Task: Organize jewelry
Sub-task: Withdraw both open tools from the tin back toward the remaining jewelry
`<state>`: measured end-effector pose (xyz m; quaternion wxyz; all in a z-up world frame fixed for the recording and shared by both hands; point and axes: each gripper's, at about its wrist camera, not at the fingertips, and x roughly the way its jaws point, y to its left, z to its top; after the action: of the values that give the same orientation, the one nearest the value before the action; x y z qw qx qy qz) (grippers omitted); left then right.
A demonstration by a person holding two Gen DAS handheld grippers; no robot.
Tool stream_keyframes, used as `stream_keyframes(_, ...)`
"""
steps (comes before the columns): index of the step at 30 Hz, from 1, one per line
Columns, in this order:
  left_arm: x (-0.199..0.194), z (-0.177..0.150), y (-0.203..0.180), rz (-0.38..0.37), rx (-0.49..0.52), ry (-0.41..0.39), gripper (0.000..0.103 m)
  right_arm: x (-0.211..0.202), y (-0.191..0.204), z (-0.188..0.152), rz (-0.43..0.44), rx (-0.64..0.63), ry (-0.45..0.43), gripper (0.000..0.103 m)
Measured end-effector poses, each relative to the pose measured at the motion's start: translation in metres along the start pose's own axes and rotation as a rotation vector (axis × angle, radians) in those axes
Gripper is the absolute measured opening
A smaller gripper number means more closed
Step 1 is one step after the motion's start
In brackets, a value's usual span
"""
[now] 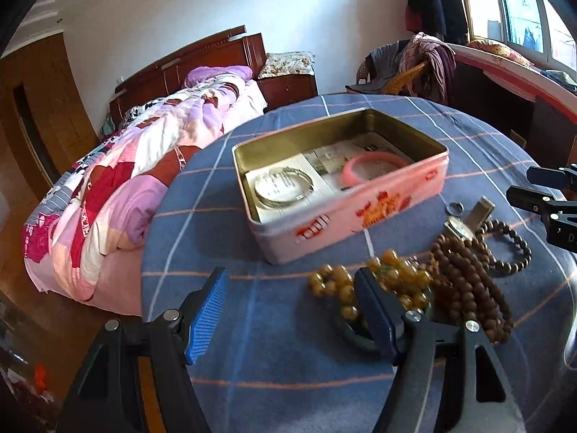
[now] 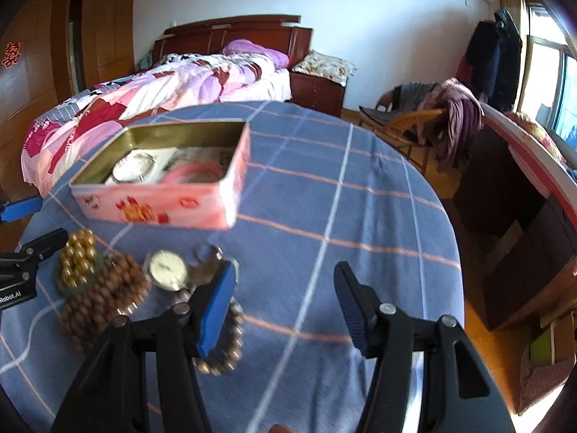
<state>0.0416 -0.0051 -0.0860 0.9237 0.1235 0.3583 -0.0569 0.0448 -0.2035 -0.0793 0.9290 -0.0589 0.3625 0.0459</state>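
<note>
One open tin (image 1: 346, 195) on the blue plaid tablecloth (image 1: 223, 223), pink sides, gold inside; long axis runs near-left to far-right in the left wrist view, open top facing up. Inside: two bangles, silver bangle (image 1: 283, 186) at the left end and pink bangle (image 1: 375, 167) at the right end, both lying flat on paper cards. Loose pile sits on the cloth near-right of the tin, apart from it: one strand of amber beads (image 1: 342, 285), one long strand of brown wooden beads (image 1: 468, 281) heaped in coils, one smaller dark bead bracelet (image 1: 512, 245) at the pile's right, one watch (image 1: 459, 229) with its metal band pointing far-right, one small ring (image 1: 455, 208) just beyond the watch. Something dark green lies under the amber beads; can't tell what. Left gripper (image 1: 292, 299) is spread wide, nothing between the pads, right finger over the amber beads. Right gripper (image 2: 285, 306) is about half spread, empty, over bare cloth right of the pile; its left finger overlaps the dark bracelet in view, contact not clear. Open cloth to the right of the tin and pile out to the rounded table edge; bed (image 1: 144, 166) sits close beyond the left edge, chair with clothes (image 2: 425, 122) off the far right.
</note>
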Motion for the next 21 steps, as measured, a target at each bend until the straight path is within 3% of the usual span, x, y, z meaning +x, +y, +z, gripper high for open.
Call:
stream_keyframes(8, -0.003, -0.005, 0.004, -0.006, -0.037, -0.001, 0.072, 0.005, 0.007, -0.010, 0.021, -0.025, 0.028, 0.060)
stream_keyframes(14, -0.002, -0.004, 0.006, -0.015, -0.042, -0.004, 0.072, 0.010, 0.014, 0.001, 0.058, -0.017, 0.013, 0.060)
stream_keyframes(19, 0.000, -0.005, 0.009, -0.014, -0.051, 0.000, 0.072, 0.029, 0.023, 0.008, 0.104, -0.016, 0.062, 0.059)
stream_keyframes(21, 0.001, -0.006, 0.009, -0.025, -0.053, 0.000, 0.072, 0.034, 0.026, 0.009, 0.117, -0.025, 0.094, 0.051)
